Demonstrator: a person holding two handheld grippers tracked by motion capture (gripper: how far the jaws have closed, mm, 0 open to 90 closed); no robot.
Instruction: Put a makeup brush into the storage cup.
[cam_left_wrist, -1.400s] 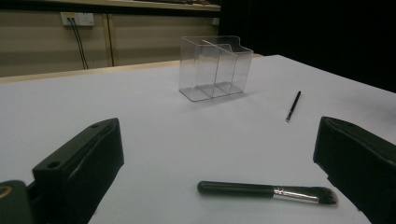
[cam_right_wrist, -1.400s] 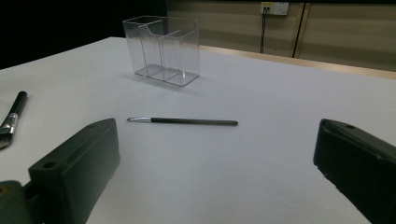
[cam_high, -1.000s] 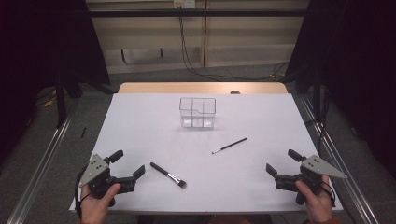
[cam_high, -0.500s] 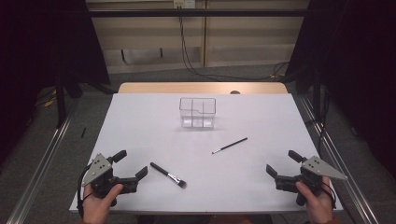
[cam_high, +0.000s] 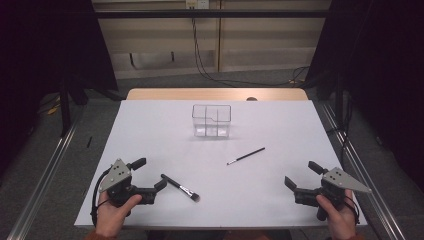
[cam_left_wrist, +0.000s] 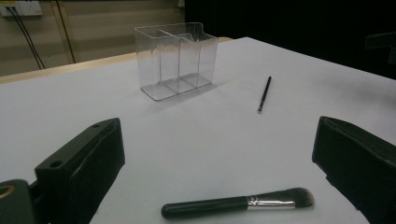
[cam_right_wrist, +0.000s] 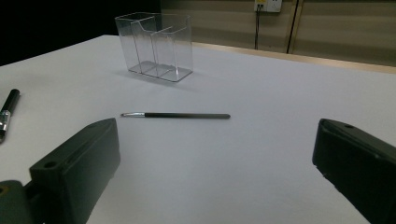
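A clear plastic organiser (cam_high: 211, 120) with several compartments stands upright at the middle back of the white table; it also shows as the organiser (cam_left_wrist: 176, 60) and the organiser (cam_right_wrist: 155, 45). A thick black makeup brush (cam_high: 180, 187) lies near the front left, just right of my left gripper (cam_high: 149, 174), which is open. In the left gripper view the brush (cam_left_wrist: 238, 205) lies between the jaws. A thin black brush (cam_high: 245, 156) lies right of centre, also seen as the thin brush (cam_left_wrist: 264, 94) and the thin brush (cam_right_wrist: 175, 115). My right gripper (cam_high: 302, 174) is open at the front right, holding nothing.
The white table top (cam_high: 150, 130) ends at a wooden strip (cam_high: 215, 94) at the back. Metal rails (cam_high: 45, 175) run along both sides on the floor. Cables hang down the back wall (cam_high: 200, 55).
My left gripper has shifted slightly right, toward the thick brush. The right gripper and the objects have stayed where they were.
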